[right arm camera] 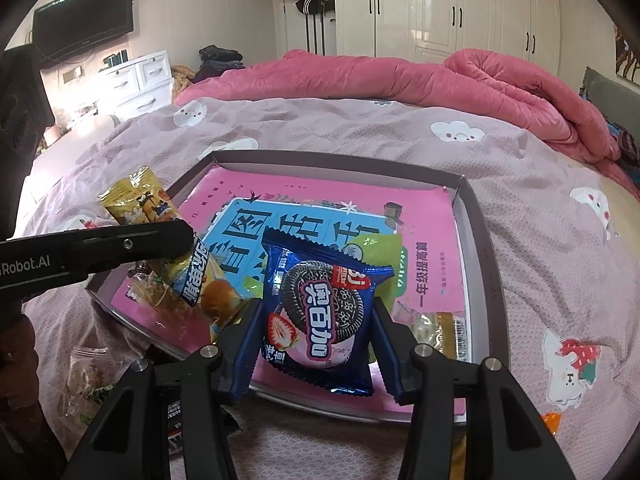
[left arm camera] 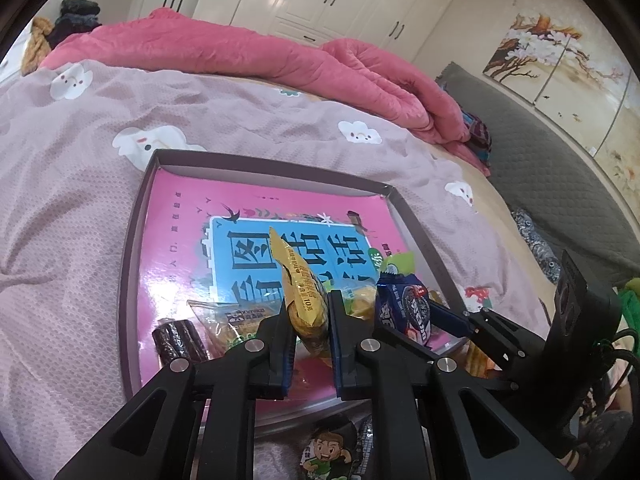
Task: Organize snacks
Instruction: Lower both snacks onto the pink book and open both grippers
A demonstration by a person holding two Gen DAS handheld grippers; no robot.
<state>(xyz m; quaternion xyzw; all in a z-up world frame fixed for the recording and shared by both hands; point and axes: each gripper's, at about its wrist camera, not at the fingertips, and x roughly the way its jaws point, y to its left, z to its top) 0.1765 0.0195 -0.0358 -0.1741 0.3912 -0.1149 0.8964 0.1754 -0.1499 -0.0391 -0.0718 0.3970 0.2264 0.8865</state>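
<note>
Left wrist view, nearest: left gripper (left arm camera: 308, 320) clamped tight on a yellow snack packet (left arm camera: 302, 296), held upright above the near edge of the shallow box (left arm camera: 132, 240). Right wrist view: right gripper (right arm camera: 316, 320) pinching a blue cookie packet (right arm camera: 320, 312) by both side edges, lifted over the box's near side. Both packets probably light, crinkly and slick; best taken across a flat middle or a sealed edge, gently, since cookies inside likely crack. Farther in, loose on the pink printed sheet (left arm camera: 280, 200): a dark wrapped roll (left arm camera: 178, 340) at left, a clear-wrapped snack (left arm camera: 224, 316), a green packet (right arm camera: 376, 248). Beyond, cloud-print bedspread (left arm camera: 80, 160), then pink quilt (left arm camera: 240, 52). Hard to read: packets below the box's near edge, cut off by the gripper bodies; contents under the held packets hidden.
</note>
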